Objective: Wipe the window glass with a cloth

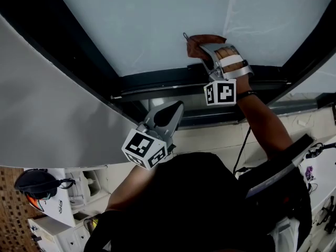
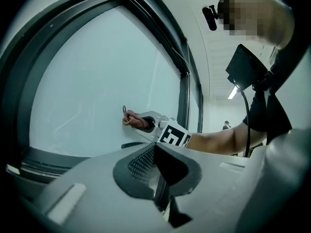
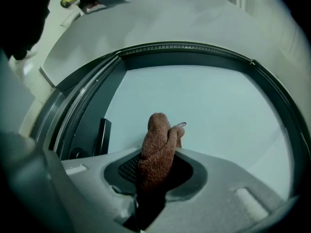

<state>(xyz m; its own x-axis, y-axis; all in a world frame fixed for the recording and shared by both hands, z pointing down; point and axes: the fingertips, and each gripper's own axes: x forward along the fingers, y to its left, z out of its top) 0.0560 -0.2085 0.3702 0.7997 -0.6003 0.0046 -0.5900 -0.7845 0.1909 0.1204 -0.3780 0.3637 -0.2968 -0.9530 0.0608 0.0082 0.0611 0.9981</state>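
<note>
my right gripper (image 1: 206, 54) clamps the brown cloth (image 3: 156, 152), seemingly touching the window glass (image 1: 157, 20); left gripper (image 2: 158, 174) hangs closed, empty.

indoor workroom, lab or office sort; cannot tell which. large pale window glass (image 1: 147, 20) in a dark frame (image 1: 157, 85), set beside a plain white wall (image 1: 47, 109). below: white cabinet (image 1: 63, 234), black headset (image 1: 37, 185) lying by it, white bench (image 1: 325, 175) with cables (image 1: 320, 150). ceiling strip light (image 2: 232, 92) along a pale corridor, distant person (image 2: 226, 125) standing there.
</note>
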